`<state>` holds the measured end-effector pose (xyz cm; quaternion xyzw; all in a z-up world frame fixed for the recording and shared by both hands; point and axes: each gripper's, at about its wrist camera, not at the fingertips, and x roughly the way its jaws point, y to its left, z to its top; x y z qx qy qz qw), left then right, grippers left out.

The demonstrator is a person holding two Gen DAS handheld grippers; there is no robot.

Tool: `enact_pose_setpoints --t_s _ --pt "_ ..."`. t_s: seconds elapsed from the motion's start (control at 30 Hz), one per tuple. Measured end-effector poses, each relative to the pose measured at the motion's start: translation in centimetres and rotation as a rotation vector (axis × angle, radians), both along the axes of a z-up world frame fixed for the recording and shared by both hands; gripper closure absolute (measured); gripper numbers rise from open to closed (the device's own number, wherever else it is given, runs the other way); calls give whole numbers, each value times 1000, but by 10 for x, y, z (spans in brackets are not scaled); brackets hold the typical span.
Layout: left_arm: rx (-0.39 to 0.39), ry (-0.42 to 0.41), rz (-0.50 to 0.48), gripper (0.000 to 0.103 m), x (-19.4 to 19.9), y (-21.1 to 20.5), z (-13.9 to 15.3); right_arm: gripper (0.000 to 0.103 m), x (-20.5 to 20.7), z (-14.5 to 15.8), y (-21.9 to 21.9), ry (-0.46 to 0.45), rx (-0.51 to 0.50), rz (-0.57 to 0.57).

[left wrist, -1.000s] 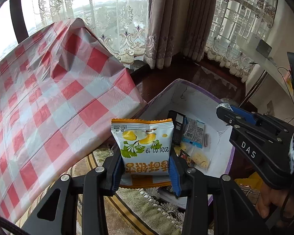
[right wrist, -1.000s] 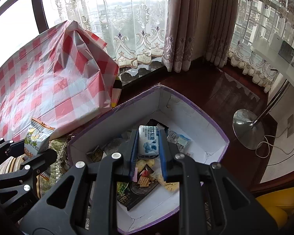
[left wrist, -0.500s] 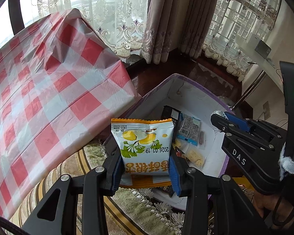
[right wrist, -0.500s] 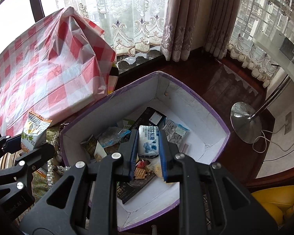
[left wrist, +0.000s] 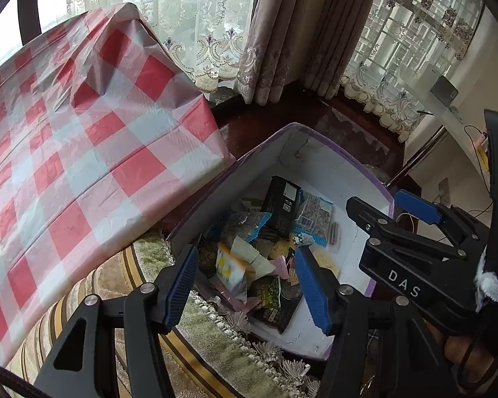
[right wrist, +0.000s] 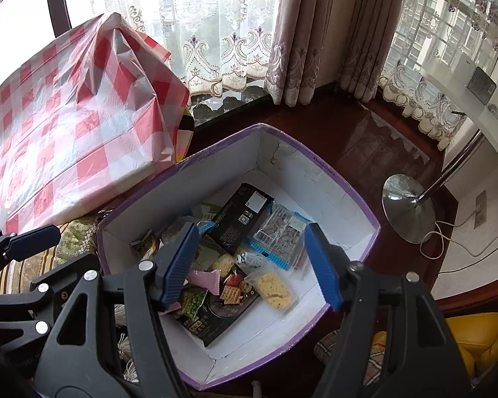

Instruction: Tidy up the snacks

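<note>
A red-and-white checked cloth (left wrist: pixel 83 152) drapes over a bulky shape on the left, in front of lace curtains (right wrist: pixel 215 33) at the window. Beside it on the dark floor stands a white box with a purple rim (right wrist: pixel 318 165), its lid off. The snacks lie in a loose heap on the box floor: a long black packet (right wrist: pixel 240 215) leans across the middle, a clear blue-edged bag (right wrist: pixel 282 235) lies just right of it, and a dark green-printed packet (right wrist: pixel 212 315) sits near the front wall.

The left tool (left wrist: pixel 245 282) hangs over the near left part of the box, its jaws opening, with nothing pressed between the blue pads. Below the gap, blurred, is the orange-and-yellow snack bag (left wrist: pixel 230 273), tilted among the other packets in the box. The right tool (right wrist: pixel 252 262) hangs over the middle of the box, jaws opening too, and empty. Under it a small white-and-blue packet (right wrist: pixel 250 259) lies on the heap, next to a pink wrapper (right wrist: pixel 204 278) and a pale yellow cracker pack (right wrist: pixel 275 290).
</note>
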<state>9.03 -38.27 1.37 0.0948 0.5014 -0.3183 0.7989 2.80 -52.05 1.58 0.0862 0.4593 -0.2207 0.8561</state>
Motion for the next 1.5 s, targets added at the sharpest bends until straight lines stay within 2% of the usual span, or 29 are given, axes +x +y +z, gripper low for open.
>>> enact_pose_setpoints --t_s 0.2,0.33,0.4,0.57,0.77,1.2,1.5 --pt "-29 47 17 35 -6 16 -1 33 -13 4 6 8 3 -29" --pt "-53 61 43 17 -21 38 -2 33 -32 7 17 20 5 -58" --pt "-41 103 37 17 -29 47 -8 33 -43 8 23 23 17 -72" --pt "-16 51 38 17 -49 57 -8 33 -65 11 37 33 -7 -83" --pt "77 -13 11 16 -56 44 -13 33 -66 14 33 18 -42 -97" --pt "9 21 10 10 -52 50 -12 33 -64 9 38 36 -40 -64" --pt "7 26 4 8 -52 49 -12 33 -62 8 38 40 -35 -61"
